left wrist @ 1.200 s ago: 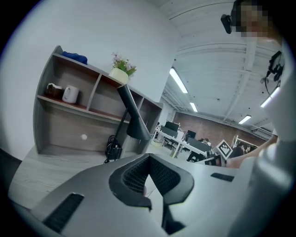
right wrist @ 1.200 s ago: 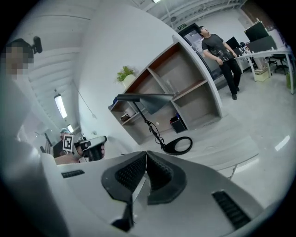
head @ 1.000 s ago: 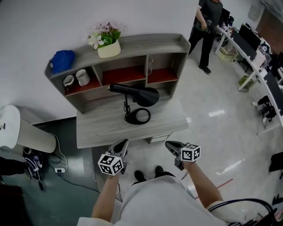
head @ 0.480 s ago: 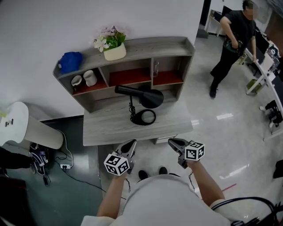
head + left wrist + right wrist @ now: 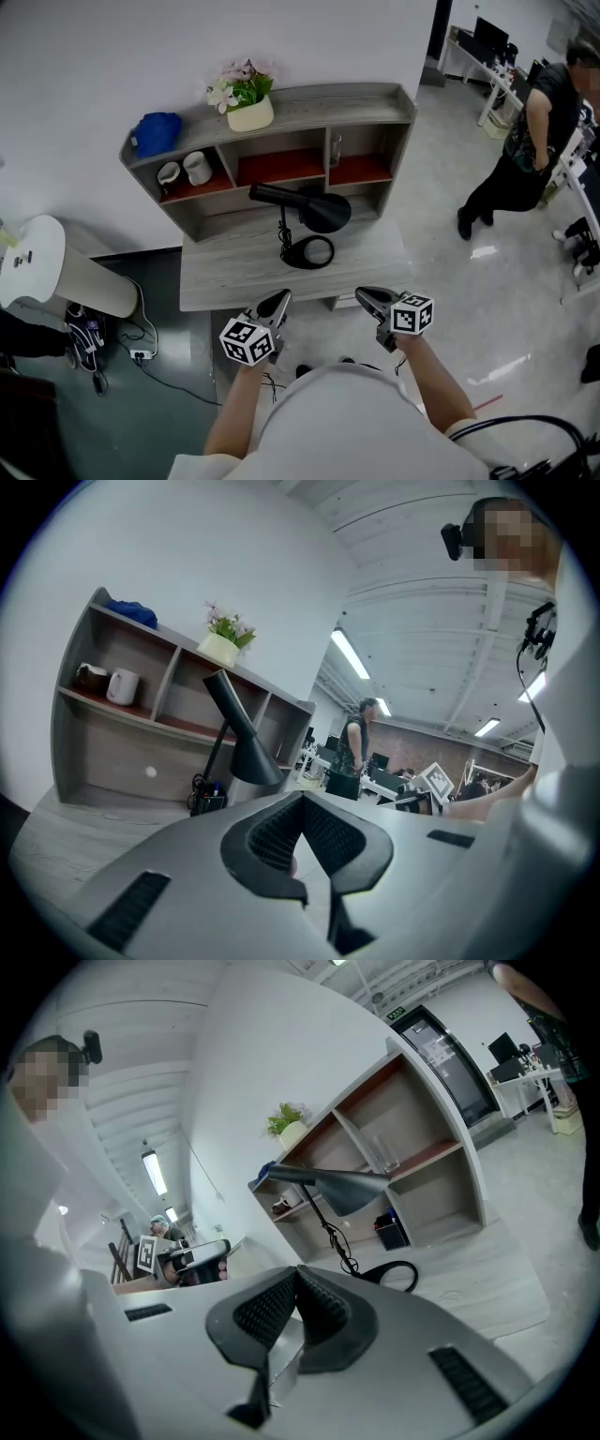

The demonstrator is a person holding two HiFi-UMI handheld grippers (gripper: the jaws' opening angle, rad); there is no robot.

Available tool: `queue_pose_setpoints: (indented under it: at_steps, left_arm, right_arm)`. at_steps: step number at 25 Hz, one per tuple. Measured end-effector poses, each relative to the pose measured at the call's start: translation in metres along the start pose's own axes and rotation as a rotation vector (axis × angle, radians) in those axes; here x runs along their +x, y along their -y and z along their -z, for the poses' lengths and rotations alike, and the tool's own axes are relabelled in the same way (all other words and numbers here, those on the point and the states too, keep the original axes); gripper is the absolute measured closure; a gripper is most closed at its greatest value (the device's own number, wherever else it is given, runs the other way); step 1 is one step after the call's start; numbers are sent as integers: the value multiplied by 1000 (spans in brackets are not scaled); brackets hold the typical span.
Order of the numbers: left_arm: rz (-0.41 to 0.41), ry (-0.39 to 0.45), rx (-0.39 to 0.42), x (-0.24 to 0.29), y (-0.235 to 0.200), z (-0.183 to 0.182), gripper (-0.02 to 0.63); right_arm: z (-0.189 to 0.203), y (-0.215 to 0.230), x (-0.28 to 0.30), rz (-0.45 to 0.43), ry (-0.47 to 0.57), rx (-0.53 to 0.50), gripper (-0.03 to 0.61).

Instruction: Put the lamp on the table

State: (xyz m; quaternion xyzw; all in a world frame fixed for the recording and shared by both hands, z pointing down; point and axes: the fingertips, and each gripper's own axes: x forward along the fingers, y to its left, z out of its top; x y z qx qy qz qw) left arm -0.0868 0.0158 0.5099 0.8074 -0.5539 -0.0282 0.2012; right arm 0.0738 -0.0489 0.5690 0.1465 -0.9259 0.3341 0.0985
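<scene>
A black desk lamp (image 5: pixel 305 220) stands on the grey wooden table (image 5: pixel 225 277), its ring base (image 5: pixel 312 252) on the tabletop and its cone shade (image 5: pixel 326 211) pointing right. The lamp (image 5: pixel 236 742) shows ahead in the left gripper view, and the lamp (image 5: pixel 339 1194) shows again in the right gripper view. My left gripper (image 5: pixel 277 304) is shut and empty, held just in front of the table's near edge. My right gripper (image 5: pixel 367 298) is shut and empty too, a little to the right of it.
A grey shelf unit (image 5: pixel 272 150) stands at the table's back, with a flower pot (image 5: pixel 249 101) and a blue cloth (image 5: pixel 157 131) on top and two mugs (image 5: pixel 184 170) in a left cubby. A person (image 5: pixel 525 155) walks at the right. A white round object (image 5: pixel 42 272) and cables (image 5: pixel 131 347) lie at the left.
Both grippers have risen a little toward the table's near edge, still shut. The person at the right has walked nearer along the floor. The lamp has not moved.
</scene>
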Motion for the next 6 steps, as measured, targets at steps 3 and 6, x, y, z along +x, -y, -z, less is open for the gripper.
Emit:
queue_pose_setpoints:
  at_steps: [3,6]
  left_arm:
    - [-1,4,-1,0,0,-4,603]
    - [1,9,-4,-1,1,-7,603]
  right_arm:
    - [-4,-3,1,-4,10,8,561]
    - [-6,-8,1,-7,11,0,561]
